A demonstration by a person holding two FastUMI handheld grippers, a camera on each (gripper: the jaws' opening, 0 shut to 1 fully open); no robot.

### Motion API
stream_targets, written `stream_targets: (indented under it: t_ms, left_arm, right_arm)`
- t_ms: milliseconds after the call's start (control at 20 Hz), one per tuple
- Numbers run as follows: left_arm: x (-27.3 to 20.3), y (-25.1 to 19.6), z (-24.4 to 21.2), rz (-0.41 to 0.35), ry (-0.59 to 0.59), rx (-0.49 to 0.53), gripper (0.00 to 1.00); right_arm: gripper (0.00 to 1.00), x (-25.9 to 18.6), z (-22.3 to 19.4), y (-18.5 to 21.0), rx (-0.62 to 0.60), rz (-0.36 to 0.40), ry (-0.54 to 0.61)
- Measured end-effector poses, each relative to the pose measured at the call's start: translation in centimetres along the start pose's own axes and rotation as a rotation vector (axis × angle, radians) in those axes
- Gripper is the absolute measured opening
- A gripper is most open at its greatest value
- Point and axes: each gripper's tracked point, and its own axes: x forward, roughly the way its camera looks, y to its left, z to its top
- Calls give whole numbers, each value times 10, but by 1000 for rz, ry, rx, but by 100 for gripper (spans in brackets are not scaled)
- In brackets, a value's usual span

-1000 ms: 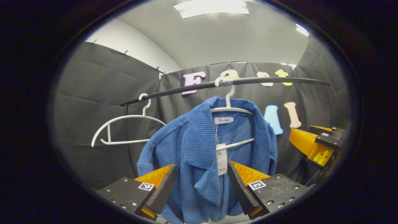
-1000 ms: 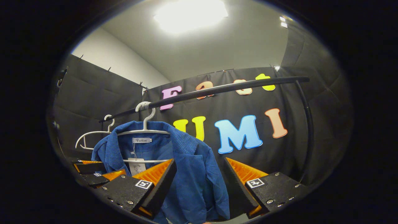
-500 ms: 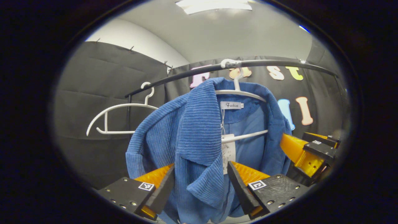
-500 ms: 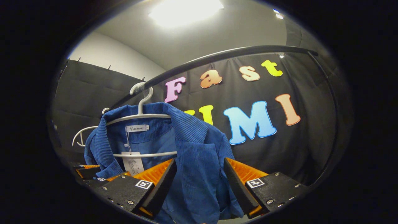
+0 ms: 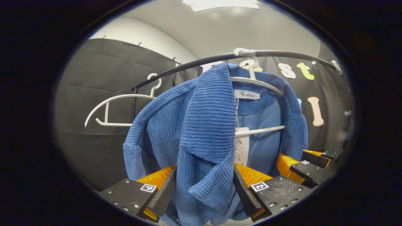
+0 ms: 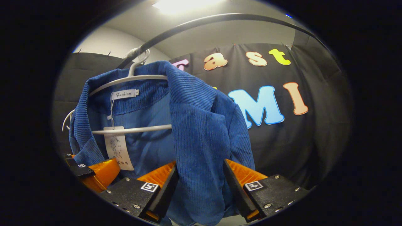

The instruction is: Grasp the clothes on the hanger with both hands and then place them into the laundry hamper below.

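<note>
A blue ribbed corduroy jacket [image 5: 204,125] hangs on a white plastic hanger [image 5: 260,83] hooked over a curved black metal rail [image 5: 282,55], its front panels draped open. In the left gripper view, the left gripper [image 5: 203,188] has its jaws spread wide on either side of the jacket's left lapel, the cloth lying between them, unpinched. In the right gripper view, the right gripper [image 6: 201,185] likewise straddles the opposite front panel with jaws wide. An empty white plastic hanger [image 5: 116,106] hangs farther along the rail, beside the jacket.
</note>
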Motion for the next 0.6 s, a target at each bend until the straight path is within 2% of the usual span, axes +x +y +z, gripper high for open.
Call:
stream_targets:
  t_ms: [100, 150, 200, 250, 350, 550, 600]
  left_arm:
    - [1, 7, -2, 12, 7, 0, 66]
    - [-1, 7, -2, 5, 12, -4, 52]
    - [-4, 12, -3, 9, 18, 0, 39]
    - [-5, 11, -2, -4, 23, -1, 34]
    - [-4, 24, 0, 34, 7, 22, 24]
    - [-17, 19, 8, -23, 4, 15, 4]
    - [-24, 28, 12, -21, -8, 7, 4]
  right_arm:
    - [60, -5, 0, 6, 33, 28, 4]
    - [37, -10, 5, 2, 26, 15, -17]
    - [26, -15, 13, -4, 11, -6, -44]
    - [3, -20, 18, -4, -1, -6, -60]
    - [2, -31, 33, -2, -25, 5, -107]
    - [2, -45, 70, -9, -71, -14, -207]
    - [2, -49, 80, -9, -76, -15, -226]
